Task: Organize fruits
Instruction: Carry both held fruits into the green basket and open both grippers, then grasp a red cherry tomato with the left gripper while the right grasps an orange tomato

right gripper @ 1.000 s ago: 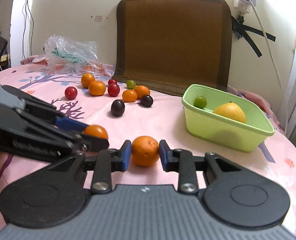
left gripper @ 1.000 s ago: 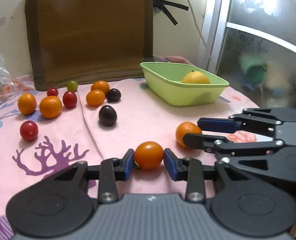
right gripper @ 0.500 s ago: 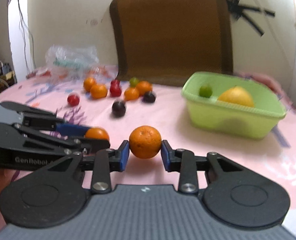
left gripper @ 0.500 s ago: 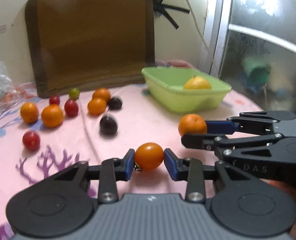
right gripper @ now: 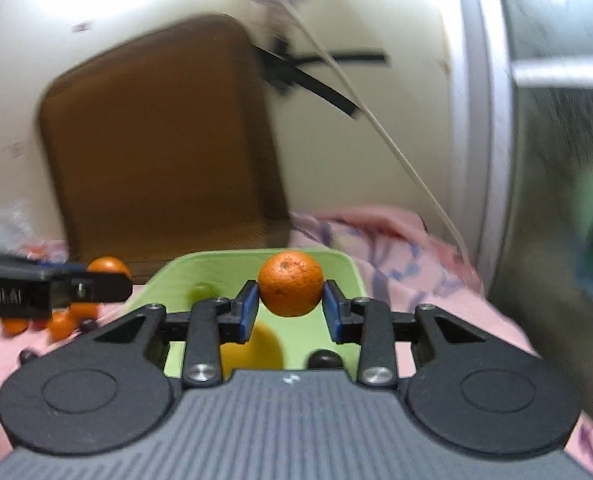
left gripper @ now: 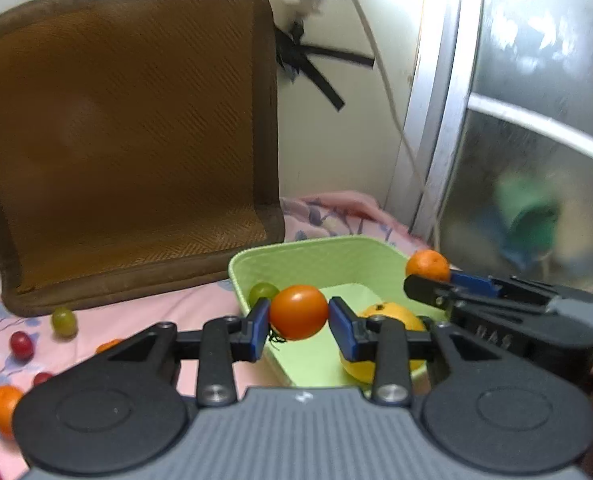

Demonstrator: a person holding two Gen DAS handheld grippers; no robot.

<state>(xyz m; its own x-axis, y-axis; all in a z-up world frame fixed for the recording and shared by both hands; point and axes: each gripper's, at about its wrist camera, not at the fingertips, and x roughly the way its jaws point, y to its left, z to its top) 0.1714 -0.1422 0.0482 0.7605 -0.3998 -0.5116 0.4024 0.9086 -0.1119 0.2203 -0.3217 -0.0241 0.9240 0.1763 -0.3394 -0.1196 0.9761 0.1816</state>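
Held fruit, left: while it is pinched between the blue pads of the left claw (left gripper: 298, 319), a smooth orange tomato (left gripper: 298, 312) is seen at the middle of the left wrist view, over the near-left part of the green tub (left gripper: 316, 252).
Held fruit, right: a dimpled mandarin (right gripper: 290, 283) is gripped by the right claw (right gripper: 290, 312), whose pads are pressed to both its sides; it is shown at the centre of the right wrist view, over the tub's interior.
Tub contents: a large yellow citrus (left gripper: 392, 314) is partly hidden behind the left claw's right finger; a green grape (left gripper: 262, 291) is lodged by the tub's left wall. In the right wrist view a dark round fruit (right gripper: 325, 359) is glimpsed low in the tub, though blur prevents more being told.
Claws together: the right claw and its mandarin are seen entering from the right edge of the left wrist view, above the tub's far-right corner.
Loose fruit: a green grape (left gripper: 64, 320), red cherry tomatoes (left gripper: 21, 345) and small oranges (left gripper: 3, 405) are scattered at the lower left on the pink patterned cloth (left gripper: 200, 308).
Backdrop: a brown cushion (left gripper: 124, 140) is propped against the wall at upper left; a white cable (left gripper: 380, 80) is hung beside a frosted window (left gripper: 536, 152) at right.
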